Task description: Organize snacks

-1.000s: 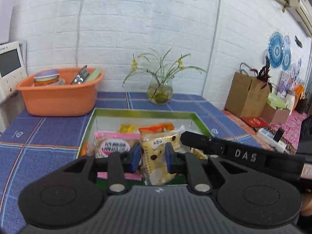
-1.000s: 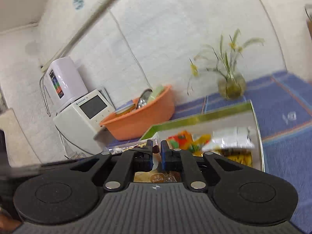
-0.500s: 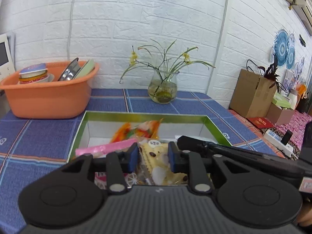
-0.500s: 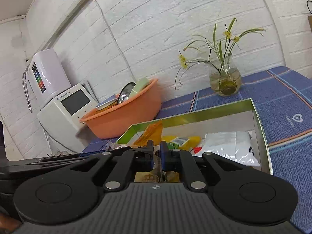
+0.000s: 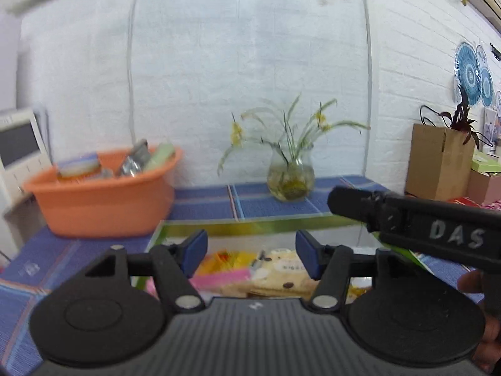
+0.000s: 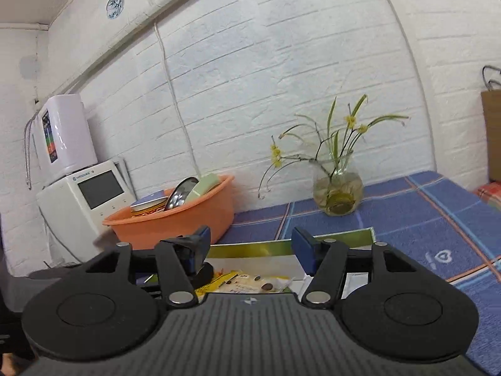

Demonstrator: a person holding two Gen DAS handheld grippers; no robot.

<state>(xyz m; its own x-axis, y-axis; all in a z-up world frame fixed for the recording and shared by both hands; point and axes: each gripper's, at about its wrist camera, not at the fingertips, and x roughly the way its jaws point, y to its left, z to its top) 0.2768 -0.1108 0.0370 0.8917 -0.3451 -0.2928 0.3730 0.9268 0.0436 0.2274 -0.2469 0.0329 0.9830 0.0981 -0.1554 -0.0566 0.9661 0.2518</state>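
A green-rimmed box [image 5: 250,228] on the blue tablecloth holds several snack packets. A cream cookie packet with brown dots [image 5: 281,274] lies in it beside a pink packet [image 5: 219,279] and a yellow one [image 5: 225,258]. My left gripper [image 5: 252,252] is open and empty above the packets. My right gripper [image 6: 250,249] is open and empty above the same box [image 6: 250,248], with the cookie packet [image 6: 250,285] below it. The right gripper's arm [image 5: 422,228] crosses the left wrist view at right.
An orange basin [image 5: 103,197] with tins and lids stands at the back left. A glass vase with flowers [image 5: 289,175] stands behind the box. A white appliance [image 6: 78,200] is at far left. A brown paper bag [image 5: 438,159] is at far right.
Both grippers have opened and let go of the cookie packet, which now lies in the box. Both have risen a little.
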